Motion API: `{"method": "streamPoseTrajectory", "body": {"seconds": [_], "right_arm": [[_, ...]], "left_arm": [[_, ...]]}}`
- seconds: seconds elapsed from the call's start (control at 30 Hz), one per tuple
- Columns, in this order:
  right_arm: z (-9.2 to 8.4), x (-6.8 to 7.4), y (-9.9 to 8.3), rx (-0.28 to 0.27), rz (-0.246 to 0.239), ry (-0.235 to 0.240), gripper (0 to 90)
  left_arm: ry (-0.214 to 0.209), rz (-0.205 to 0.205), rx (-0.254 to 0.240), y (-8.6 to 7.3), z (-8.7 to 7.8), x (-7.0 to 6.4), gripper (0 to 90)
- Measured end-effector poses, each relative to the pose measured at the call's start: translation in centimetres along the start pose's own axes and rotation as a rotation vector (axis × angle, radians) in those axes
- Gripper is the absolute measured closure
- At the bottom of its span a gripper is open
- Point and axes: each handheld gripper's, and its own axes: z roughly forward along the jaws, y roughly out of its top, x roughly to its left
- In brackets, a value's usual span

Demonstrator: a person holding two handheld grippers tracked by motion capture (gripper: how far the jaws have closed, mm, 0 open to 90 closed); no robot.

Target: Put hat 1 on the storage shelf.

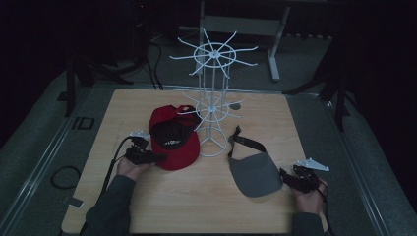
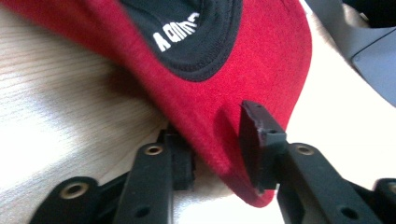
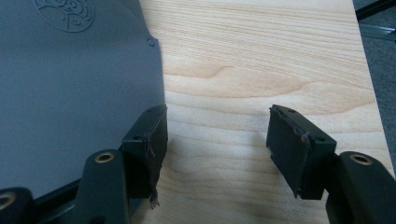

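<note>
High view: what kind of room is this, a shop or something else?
Probably a dim recording or test room, not a shop. One wooden table stands alone on grey floor, with dark stand legs and cables around it. On it are a white wire hat rack, a red cap and a grey visor.

Red cap (image 1: 174, 142) w/ black front panel, flat on table, brim edge between left claw (image 2: 219, 158) pads.

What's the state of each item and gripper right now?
red cap: lying on the table, brim between left gripper jaws.
grey visor: flat on table, strap loose, ungripped.
white rack: upright, hooks bare.
left gripper: jaws astride the brim; contact unclear.
right gripper: open beside visor edge.
</note>
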Motion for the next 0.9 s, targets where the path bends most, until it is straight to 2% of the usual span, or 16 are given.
{"method": "streamPoseTrajectory", "body": {"seconds": [0.07,0.23,0.4,0.47,0.57,0.73,0.9], "right_arm": [[0.0,0.0,0.0,0.0,0.0,0.001,38.2],[0.0,0.0,0.0,0.0,0.001,0.001,38.2],[0.0,0.0,0.0,0.0,0.001,0.002,38.2],[0.0,0.0,0.0,0.0,0.001,0.002,38.2],[0.0,0.0,0.0,0.0,0.001,0.002,38.1],[0.0,0.0,0.0,-0.001,0.001,0.001,38.2],[0.0,0.0,0.0,0.0,0.001,0.001,38.2]], "left_arm": [[0.006,0.008,-0.011,0.0,-0.2,-0.2,71.8],[0.001,-0.009,-0.049,-0.1,-0.7,-0.4,75.9],[-0.011,-0.026,-0.129,-0.1,-1.7,-0.3,84.6],[0.015,0.006,-0.147,0.0,-2.0,-0.7,85.8],[0.053,0.027,-0.162,0.0,-2.5,-1.0,85.9],[0.115,0.039,-0.188,0.0,-3.5,-0.8,86.0],[0.154,0.043,-0.211,-0.1,-4.4,-0.5,86.0]]}}
